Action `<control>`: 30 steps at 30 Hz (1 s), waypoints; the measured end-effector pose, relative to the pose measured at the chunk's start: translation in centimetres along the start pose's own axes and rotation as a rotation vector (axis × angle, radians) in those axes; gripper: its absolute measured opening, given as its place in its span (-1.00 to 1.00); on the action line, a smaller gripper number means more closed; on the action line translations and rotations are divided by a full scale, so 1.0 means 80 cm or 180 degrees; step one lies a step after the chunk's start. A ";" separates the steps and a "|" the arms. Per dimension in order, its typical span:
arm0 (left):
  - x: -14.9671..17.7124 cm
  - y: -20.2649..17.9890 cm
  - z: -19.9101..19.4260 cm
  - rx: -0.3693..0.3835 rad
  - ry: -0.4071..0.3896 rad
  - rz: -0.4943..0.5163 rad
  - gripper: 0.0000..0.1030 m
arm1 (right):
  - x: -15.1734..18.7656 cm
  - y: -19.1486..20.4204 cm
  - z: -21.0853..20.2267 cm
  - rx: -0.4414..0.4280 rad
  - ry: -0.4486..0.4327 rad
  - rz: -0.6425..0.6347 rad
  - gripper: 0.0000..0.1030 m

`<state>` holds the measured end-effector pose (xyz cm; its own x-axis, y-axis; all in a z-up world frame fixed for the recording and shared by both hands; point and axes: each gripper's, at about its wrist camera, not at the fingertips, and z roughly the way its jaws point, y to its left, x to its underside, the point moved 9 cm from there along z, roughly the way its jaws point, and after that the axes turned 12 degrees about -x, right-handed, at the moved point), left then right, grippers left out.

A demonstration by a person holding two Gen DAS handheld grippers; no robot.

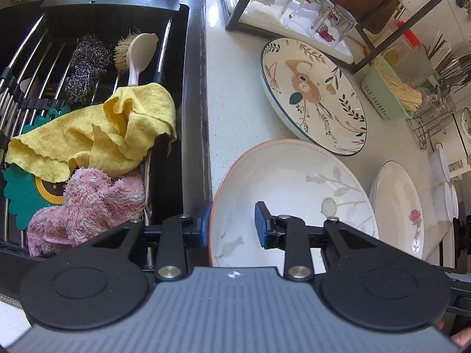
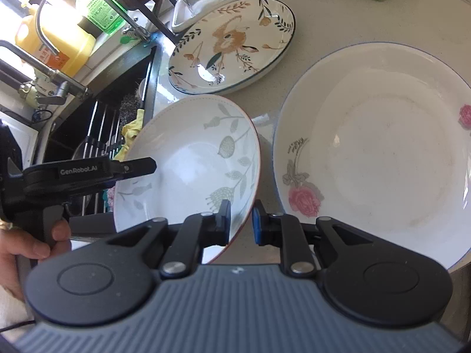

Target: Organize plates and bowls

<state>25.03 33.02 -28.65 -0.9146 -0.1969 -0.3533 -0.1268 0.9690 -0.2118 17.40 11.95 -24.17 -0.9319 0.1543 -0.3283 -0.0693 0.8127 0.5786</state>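
Observation:
A white bowl with grey leaf print and an orange rim (image 1: 294, 182) (image 2: 191, 158) is tilted up on the counter beside the sink. My left gripper (image 1: 232, 225) straddles its near-left rim, one finger outside, one inside, with a visible gap. My right gripper (image 2: 241, 222) straddles its right rim, jaws close around it. A rose-printed white bowl (image 2: 382, 153) (image 1: 397, 209) sits to the right. A flat plate with a brown flower print (image 1: 312, 94) (image 2: 232, 44) lies behind.
The black sink (image 1: 194, 88) on the left holds a roll-up rack, a yellow cloth (image 1: 97, 135), a pink cloth (image 1: 88, 206), a steel scourer and a brush. A rack with upturned glasses (image 1: 309, 8) and a green basket (image 1: 382, 94) stand at the back.

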 end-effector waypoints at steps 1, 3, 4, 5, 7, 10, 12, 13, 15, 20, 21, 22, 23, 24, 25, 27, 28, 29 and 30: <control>-0.001 0.000 -0.002 0.0022 -0.0002 -0.0014 -0.33 | -0.002 0.002 -0.002 -0.0027 -0.0010 0.0002 -0.64; -0.002 0.002 -0.006 0.0063 0.0011 -0.0069 -0.33 | -0.004 0.005 -0.007 -0.0088 -0.0025 -0.0011 -0.63; -0.002 0.002 -0.008 0.0082 0.0012 -0.0086 -0.33 | -0.004 0.006 -0.009 -0.0114 -0.0026 0.0001 -0.63; -0.002 0.001 -0.011 0.0100 0.0001 -0.0085 -0.33 | -0.004 0.007 -0.011 -0.0126 -0.0030 -0.0001 -0.63; -0.002 -0.002 -0.016 0.0131 -0.0022 -0.0087 -0.33 | -0.004 0.010 -0.017 -0.0144 -0.0049 -0.0033 -0.63; 0.001 -0.006 -0.024 0.0151 -0.0026 -0.0097 -0.33 | -0.003 0.009 -0.030 -0.0205 -0.0086 0.0008 -0.62; 0.004 -0.010 -0.033 0.0174 -0.0042 -0.0107 -0.33 | -0.002 0.011 -0.037 -0.0231 -0.0097 0.0016 -0.62; 0.005 -0.012 -0.038 0.0189 -0.0050 -0.0123 -0.33 | -0.003 0.011 -0.041 -0.0246 -0.0102 0.0015 -0.62; 0.006 -0.016 -0.047 0.0218 -0.0064 -0.0158 -0.33 | -0.004 0.012 -0.049 -0.0276 -0.0107 0.0012 -0.62; 0.005 -0.032 -0.074 0.0272 -0.0139 -0.0246 -0.33 | -0.011 0.013 -0.069 -0.0354 -0.0130 -0.0028 -0.63; 0.004 -0.037 -0.079 0.0277 -0.0162 -0.0253 -0.33 | -0.013 0.013 -0.073 -0.0364 -0.0136 -0.0059 -0.63; 0.003 -0.040 -0.083 0.0282 -0.0175 -0.0267 -0.33 | -0.014 0.013 -0.078 -0.0377 -0.0143 -0.0088 -0.63; 0.001 -0.045 -0.086 0.0285 -0.0184 -0.0312 -0.33 | -0.015 0.012 -0.084 -0.0396 -0.0154 -0.0111 -0.62; -0.001 -0.051 -0.089 0.0289 -0.0197 -0.0343 -0.33 | -0.018 0.010 -0.087 -0.0406 -0.0165 -0.0115 -0.62; -0.003 -0.057 -0.092 0.0291 -0.0216 -0.0355 -0.33 | -0.020 0.007 -0.091 -0.0418 -0.0175 -0.0112 -0.62; -0.004 -0.070 -0.094 0.0296 -0.0234 -0.0404 -0.33 | -0.023 -0.003 -0.100 -0.0449 -0.0171 -0.0089 -0.62; -0.005 -0.076 -0.095 0.0297 -0.0242 -0.0408 -0.33 | -0.025 -0.007 -0.104 -0.0457 -0.0167 -0.0077 -0.62; -0.005 -0.083 -0.096 0.0294 -0.0251 -0.0402 -0.33 | -0.026 -0.012 -0.109 -0.0466 -0.0163 -0.0078 -0.62; -0.005 -0.090 -0.096 0.0298 -0.0257 -0.0397 -0.33 | -0.028 -0.015 -0.113 -0.0468 -0.0163 -0.0087 -0.62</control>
<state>23.34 27.25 -19.97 -0.8597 -0.3297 -0.3901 -0.1976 0.9190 -0.3412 16.31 5.55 -17.37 -0.9098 0.1647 -0.3810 -0.1494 0.7266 0.6707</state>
